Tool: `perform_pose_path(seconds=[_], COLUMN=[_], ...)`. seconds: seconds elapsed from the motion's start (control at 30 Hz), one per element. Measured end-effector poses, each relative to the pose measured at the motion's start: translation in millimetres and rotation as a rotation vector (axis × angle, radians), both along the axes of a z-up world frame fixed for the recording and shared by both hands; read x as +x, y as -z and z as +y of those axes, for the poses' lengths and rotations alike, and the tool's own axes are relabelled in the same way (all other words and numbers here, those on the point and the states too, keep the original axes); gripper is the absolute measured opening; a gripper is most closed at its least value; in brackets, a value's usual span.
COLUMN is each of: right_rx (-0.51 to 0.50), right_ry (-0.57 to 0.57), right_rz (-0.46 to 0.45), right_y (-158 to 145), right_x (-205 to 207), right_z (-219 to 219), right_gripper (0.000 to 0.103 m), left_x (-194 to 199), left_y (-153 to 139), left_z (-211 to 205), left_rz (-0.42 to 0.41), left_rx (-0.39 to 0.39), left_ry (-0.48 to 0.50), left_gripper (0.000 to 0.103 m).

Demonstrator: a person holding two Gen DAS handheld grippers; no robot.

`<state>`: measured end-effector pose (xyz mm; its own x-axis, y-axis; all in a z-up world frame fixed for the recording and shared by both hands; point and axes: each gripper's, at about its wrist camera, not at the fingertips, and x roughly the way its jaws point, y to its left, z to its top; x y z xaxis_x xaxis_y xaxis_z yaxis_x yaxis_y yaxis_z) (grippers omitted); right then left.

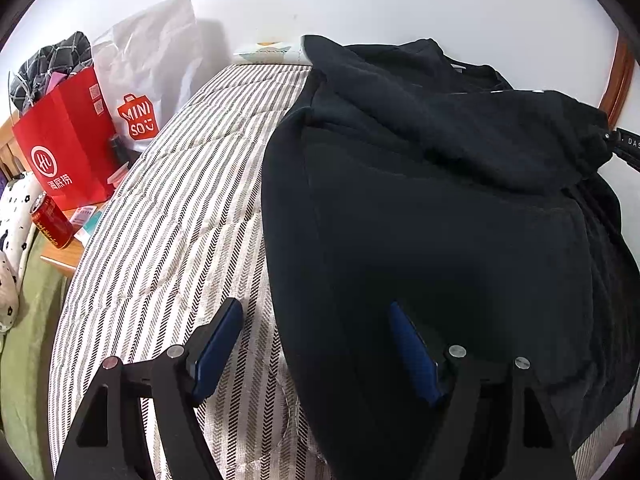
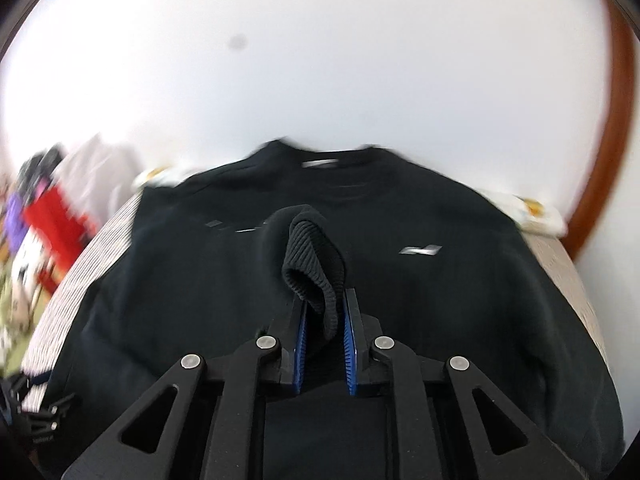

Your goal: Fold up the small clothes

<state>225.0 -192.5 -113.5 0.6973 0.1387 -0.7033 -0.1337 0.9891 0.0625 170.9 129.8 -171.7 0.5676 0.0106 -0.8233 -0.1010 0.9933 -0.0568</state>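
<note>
Right gripper (image 2: pixel 325 304) around sweatshirt's (image 2: pixel 460 296) ribbed cuff (image 2: pixel 312 256)

Black sweatshirt (image 2: pixel 440 320), spread over a striped bed cover with its neckline toward 12 o'clock. A white label sits inside the collar at 12 o'clock, and a small pale logo marks the chest toward 2 o'clock. One sleeve is lifted over the body; its ribbed cuff (image 2: pixel 314 264) stands raised near the centre, doubled over and pinched at its lower end. In the left wrist view the same sweatshirt (image 1: pixel 440 220) fills the field from 12 to 5 o'clock, its upper part bunched in loose folds and its lower part lying smoother, with its left edge running from 12 toward 6 o'clock across the stripes.
</note>
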Motion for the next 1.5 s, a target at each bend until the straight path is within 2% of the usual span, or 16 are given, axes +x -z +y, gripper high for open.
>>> perform_pose_path(seconds=[0.13,0.27,0.37,0.43,0.53,0.63,0.73,0.83,1.03,1.3,1.4,1.47,1.5], right_rx=[-0.005,0.023,-0.045,-0.09,-0.15,-0.138,-0.125,-0.144,-0.158,-0.067,-0.002,0.025,0.042], right_ry=[0.108,0.122,0.157,0.182,0.227,0.233,0.23,0.214,0.192,0.218,0.21,0.208,0.203], right_rz=[0.001,0.072,0.094,0.117,0.136,0.142,0.142,0.139,0.192,0.266,0.275,0.272,0.266], right_y=[7.0,28.9,43.6,50.9,54.9,49.4,43.9,44.5,59.1,78.2,82.8,81.9,80.7], right_x=[6.9,14.5,14.3,15.3,9.1,-14.5,-42.3,-76.1,-136.1,-192.2,-209.7,-217.4,-220.5], right_z=[-43.5,-61.8,-63.8,-67.2,-78.9,-90.3,-96.8,-98.9,-101.6,-126.5,-129.6,-129.1,-128.5], right_gripper=[0.015,0.017,0.026,0.041,0.042,0.044,0.056,0.061,0.063,0.063,0.063,0.063,0.063], left_x=[-1.6,-1.1,-2.1,-3.5,-7.2,-12.9,-21.7,-32.2,-53.7,-85.9,-94.1,-97.3,-97.8], left_y=[0.0,-0.1,-0.8,-1.5,-2.5,-3.3,-4.8,-6.5,-10.5,-8.9,-9.0,-10.4,-10.8], left_z=[-2.0,-3.3,-3.7,-4.8,-6.4,-6.9,-7.2,-8.0,-10.8,-19.0,-19.3,-18.6,-18.2], left_rz=[0.005,0.009,0.014,0.018,0.022,0.021,0.022,0.014,0.011,0.008,-0.005,-0.006,-0.005], left_rx=[0.007,0.009,0.008,0.007,-0.006,-0.018,-0.033,-0.042,-0.078,-0.076,-0.073,-0.107,-0.123], left_ry=[0.001,-0.002,-0.001,0.005,0.019,0.027,0.036,0.047,0.079,0.131,0.134,0.137,0.14], left_gripper=[0.074,0.074,0.074,0.074,0.074,0.074,0.074,0.074,0.072,0.058,0.05,0.039,0.037])
